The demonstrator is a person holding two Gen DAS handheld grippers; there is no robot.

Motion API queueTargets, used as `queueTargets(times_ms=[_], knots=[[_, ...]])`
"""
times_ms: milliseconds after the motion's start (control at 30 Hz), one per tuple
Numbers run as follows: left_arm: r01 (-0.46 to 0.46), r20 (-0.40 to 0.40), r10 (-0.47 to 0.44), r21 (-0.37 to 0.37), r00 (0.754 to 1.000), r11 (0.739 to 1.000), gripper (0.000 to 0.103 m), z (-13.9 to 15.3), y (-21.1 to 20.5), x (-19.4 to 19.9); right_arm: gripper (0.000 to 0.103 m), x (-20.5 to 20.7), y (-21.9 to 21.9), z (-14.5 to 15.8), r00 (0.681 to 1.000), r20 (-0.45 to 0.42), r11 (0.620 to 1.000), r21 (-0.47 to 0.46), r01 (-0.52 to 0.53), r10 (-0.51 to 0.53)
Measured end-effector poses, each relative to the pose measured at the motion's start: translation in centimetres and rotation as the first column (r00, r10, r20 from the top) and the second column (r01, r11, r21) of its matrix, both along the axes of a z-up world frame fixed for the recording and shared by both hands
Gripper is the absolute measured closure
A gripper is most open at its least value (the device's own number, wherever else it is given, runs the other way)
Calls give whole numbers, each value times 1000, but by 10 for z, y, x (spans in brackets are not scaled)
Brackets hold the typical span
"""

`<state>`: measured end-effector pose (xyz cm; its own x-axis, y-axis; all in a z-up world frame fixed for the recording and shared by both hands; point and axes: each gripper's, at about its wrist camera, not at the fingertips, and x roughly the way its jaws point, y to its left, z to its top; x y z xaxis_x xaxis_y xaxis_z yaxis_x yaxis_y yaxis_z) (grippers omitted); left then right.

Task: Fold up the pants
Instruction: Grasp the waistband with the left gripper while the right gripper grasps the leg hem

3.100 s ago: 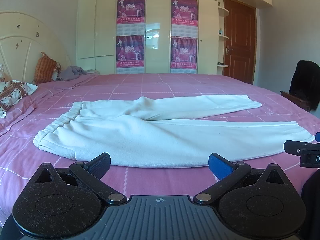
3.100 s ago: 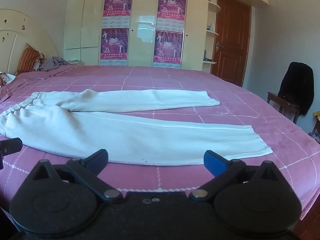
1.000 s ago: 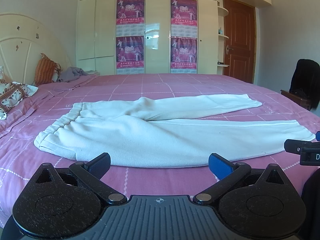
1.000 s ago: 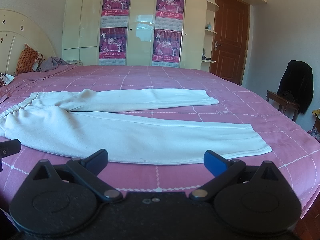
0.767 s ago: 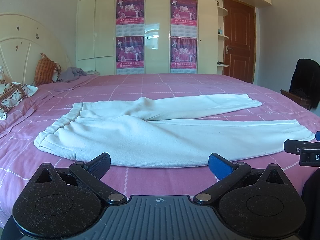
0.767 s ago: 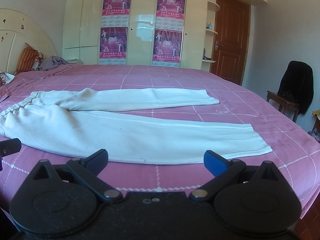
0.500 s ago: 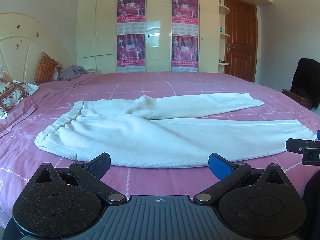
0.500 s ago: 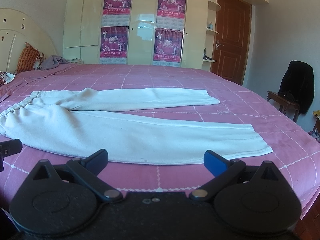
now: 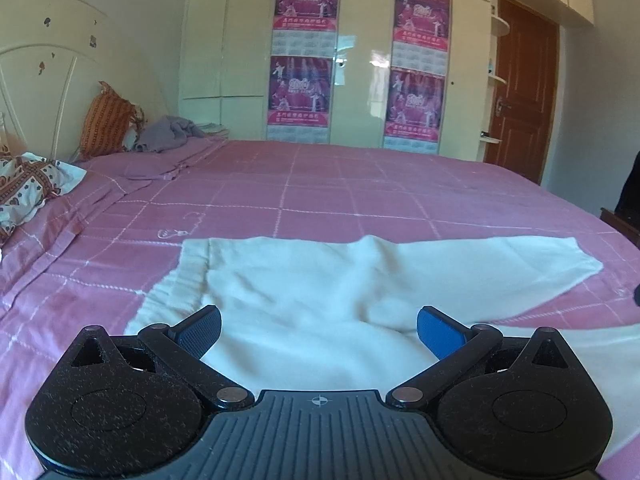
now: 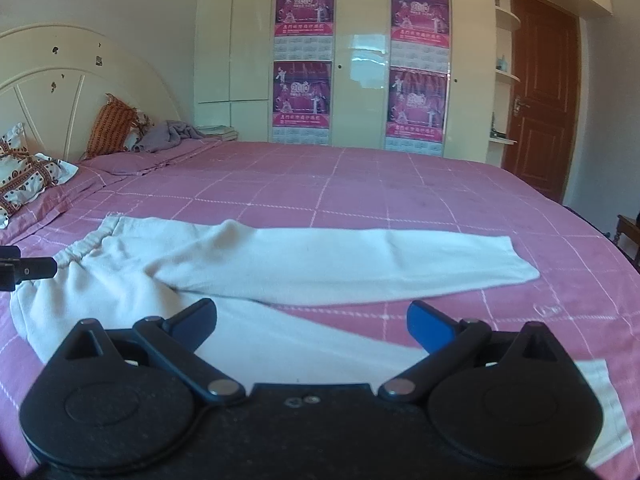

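Right wrist: soft fleecy white pants (image 10: pixel 320 264) flat.

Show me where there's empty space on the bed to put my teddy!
The biggest bare patch of pink bedspread lies between the white pants and the wardrobe. It is crowded by the headboard, where the pillows and a grey cloth lie.
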<state>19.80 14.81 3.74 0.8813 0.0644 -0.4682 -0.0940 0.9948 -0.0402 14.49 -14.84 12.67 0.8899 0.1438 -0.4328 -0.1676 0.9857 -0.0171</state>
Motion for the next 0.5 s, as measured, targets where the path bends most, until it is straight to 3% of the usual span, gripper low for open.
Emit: queueTargets(times_ms=[133,200,233,267,400,500], knots=[[-61,-79,62,14,995,998,1,-15,72,87,3,67,11,10,998,13,998,-5,-60,60],[-75,-132,78,31,988,997,17,-27,102,128,3,102,19,8,996,8,996,-18,-89,89],[-69,-156,73,31,985,997,30,-32,115,145,3,119,23,5,995,2,994,-24,-104,104],[-63,-182,67,29,981,998,32,-39,126,163,3,137,27,2,993,-7,992,-28,-122,122],[39,-267,-41,-12,963,999,30,-65,157,218,4,201,43,-12,977,-45,977,-29,-209,208],[65,-268,-71,-30,961,997,27,-81,164,242,4,252,56,-26,962,-88,966,-9,-260,258]])
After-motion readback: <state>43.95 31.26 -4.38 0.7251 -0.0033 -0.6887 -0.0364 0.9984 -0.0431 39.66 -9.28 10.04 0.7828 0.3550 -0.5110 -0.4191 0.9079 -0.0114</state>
